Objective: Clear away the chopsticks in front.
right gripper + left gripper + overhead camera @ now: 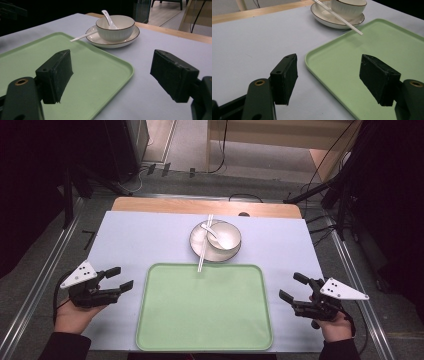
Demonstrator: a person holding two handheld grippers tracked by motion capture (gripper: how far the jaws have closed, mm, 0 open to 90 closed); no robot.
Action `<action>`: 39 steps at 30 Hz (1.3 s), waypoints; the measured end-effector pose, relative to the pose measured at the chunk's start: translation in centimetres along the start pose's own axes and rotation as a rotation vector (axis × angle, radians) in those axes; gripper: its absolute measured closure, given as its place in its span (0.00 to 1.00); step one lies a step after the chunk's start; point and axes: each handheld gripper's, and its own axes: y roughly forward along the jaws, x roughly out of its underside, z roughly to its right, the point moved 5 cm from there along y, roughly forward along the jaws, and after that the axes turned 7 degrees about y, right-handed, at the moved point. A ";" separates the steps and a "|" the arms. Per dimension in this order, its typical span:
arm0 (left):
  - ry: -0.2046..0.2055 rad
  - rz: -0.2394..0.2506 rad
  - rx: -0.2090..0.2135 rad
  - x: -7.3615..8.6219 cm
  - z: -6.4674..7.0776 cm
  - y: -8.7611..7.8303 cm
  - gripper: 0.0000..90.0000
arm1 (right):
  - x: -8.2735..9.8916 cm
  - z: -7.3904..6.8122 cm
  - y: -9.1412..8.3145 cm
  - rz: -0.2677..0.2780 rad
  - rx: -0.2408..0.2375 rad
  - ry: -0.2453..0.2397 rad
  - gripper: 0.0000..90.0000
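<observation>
High view looks down; both gripper views sit low (near the tabletop), sharing the green tray (204, 307).

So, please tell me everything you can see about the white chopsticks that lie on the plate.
The chopsticks are a pair of thin, straight, white sticks, plastic by the look, lying close side by side. They rest across the rim of the white plate, beside the bowl that holds a white spoon. Their near tips stick out past the plate and hang just over the far edge of the green tray; whether they touch it cannot be told. Neither gripper touches them.
</observation>
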 end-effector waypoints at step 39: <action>-0.154 -0.087 0.025 -0.2 -0.3 1.6 0.40 | 0.6 0.0 -0.2 -0.039 0.014 0.000 0.20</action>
